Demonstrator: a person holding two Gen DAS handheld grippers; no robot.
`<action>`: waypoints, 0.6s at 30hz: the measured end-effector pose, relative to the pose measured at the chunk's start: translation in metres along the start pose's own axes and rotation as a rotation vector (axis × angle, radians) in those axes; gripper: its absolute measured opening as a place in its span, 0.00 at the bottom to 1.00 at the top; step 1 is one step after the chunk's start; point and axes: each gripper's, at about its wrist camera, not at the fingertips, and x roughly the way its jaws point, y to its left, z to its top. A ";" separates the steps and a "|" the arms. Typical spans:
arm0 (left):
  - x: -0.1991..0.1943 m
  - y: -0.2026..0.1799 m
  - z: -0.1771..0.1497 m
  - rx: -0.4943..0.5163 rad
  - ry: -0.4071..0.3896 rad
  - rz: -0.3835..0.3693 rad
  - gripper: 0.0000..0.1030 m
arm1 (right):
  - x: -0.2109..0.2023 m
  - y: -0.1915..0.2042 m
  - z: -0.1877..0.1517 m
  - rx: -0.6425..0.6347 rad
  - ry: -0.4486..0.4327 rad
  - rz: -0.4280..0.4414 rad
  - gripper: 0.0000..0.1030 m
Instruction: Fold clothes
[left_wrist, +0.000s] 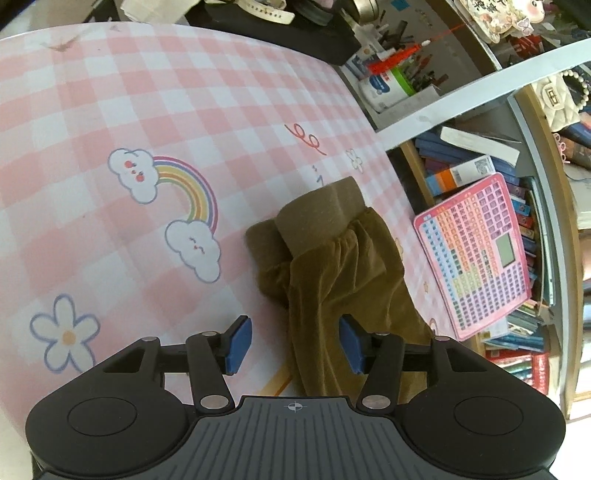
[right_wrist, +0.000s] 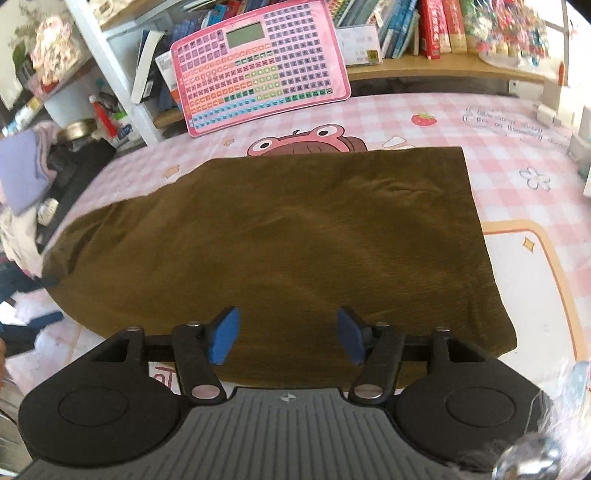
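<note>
An olive-brown garment (right_wrist: 280, 236) lies spread flat on the pink checked tablecloth (right_wrist: 517, 206). In the left wrist view its ribbed cuff end (left_wrist: 321, 221) and gathered sleeve (left_wrist: 343, 295) run toward the camera. My left gripper (left_wrist: 295, 345) is open, with the sleeve fabric lying under and between its blue pads (left_wrist: 240, 343). My right gripper (right_wrist: 284, 338) is open and empty, hovering over the near edge of the garment.
A pink keyboard toy (right_wrist: 258, 62) leans at the table's far edge against a bookshelf (right_wrist: 424, 29); it also shows in the left wrist view (left_wrist: 476, 254). Clothes lie heaped off the table's left side (right_wrist: 22, 173). A charger (right_wrist: 546, 110) sits far right.
</note>
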 end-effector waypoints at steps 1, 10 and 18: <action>0.001 0.002 0.002 -0.002 0.006 -0.009 0.51 | 0.001 0.006 -0.001 -0.012 0.001 -0.009 0.57; 0.016 0.010 0.013 -0.019 0.027 -0.081 0.51 | 0.040 0.081 -0.008 -0.194 0.003 -0.063 0.55; 0.027 0.008 0.018 -0.037 0.016 -0.115 0.51 | 0.070 0.137 -0.025 -0.317 0.018 -0.100 0.53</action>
